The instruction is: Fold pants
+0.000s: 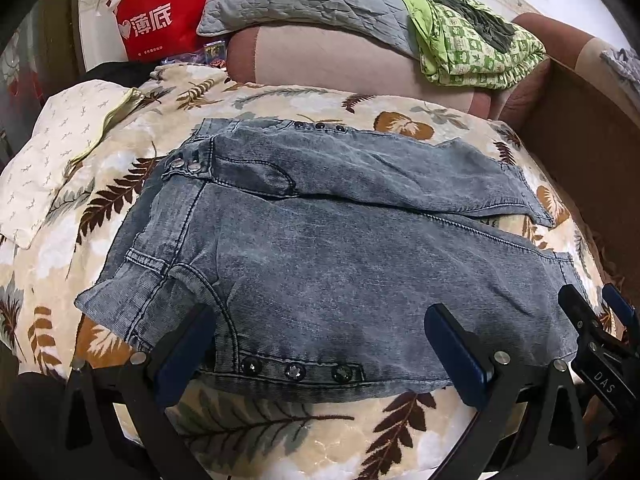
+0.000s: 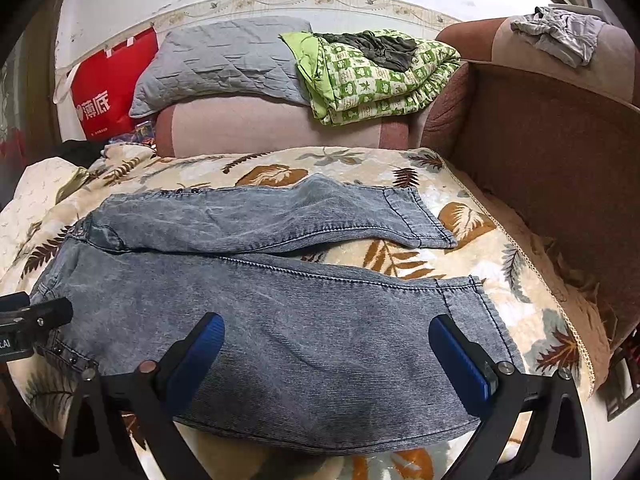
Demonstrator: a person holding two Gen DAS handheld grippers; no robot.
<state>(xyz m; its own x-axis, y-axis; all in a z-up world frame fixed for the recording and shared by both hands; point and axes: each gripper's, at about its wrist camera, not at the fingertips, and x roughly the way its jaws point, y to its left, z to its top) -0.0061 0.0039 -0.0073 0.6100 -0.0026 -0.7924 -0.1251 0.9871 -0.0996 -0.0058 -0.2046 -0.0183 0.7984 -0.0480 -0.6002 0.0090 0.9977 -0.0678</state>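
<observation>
Grey-blue denim pants (image 1: 320, 248) (image 2: 280, 292) lie spread on a leaf-print blanket, waist to the left, the two legs running right and parted at the hems. My left gripper (image 1: 320, 356) hovers open over the near edge of the waist, by the row of three studs (image 1: 296, 370). My right gripper (image 2: 326, 360) hangs open over the near leg, close to its hem (image 2: 486, 312). The right gripper's black tip (image 1: 592, 332) shows at the right of the left wrist view, and the left gripper's body (image 2: 32, 320) at the left of the right wrist view.
The leaf-print blanket (image 1: 280, 432) (image 2: 492, 264) covers a sofa seat. Behind are a grey pillow (image 2: 224, 64), a folded green quilt (image 2: 380, 76) and a red bag (image 2: 108, 88). A brown armrest (image 2: 560, 152) rises on the right. A cream pillow (image 1: 60, 152) lies at left.
</observation>
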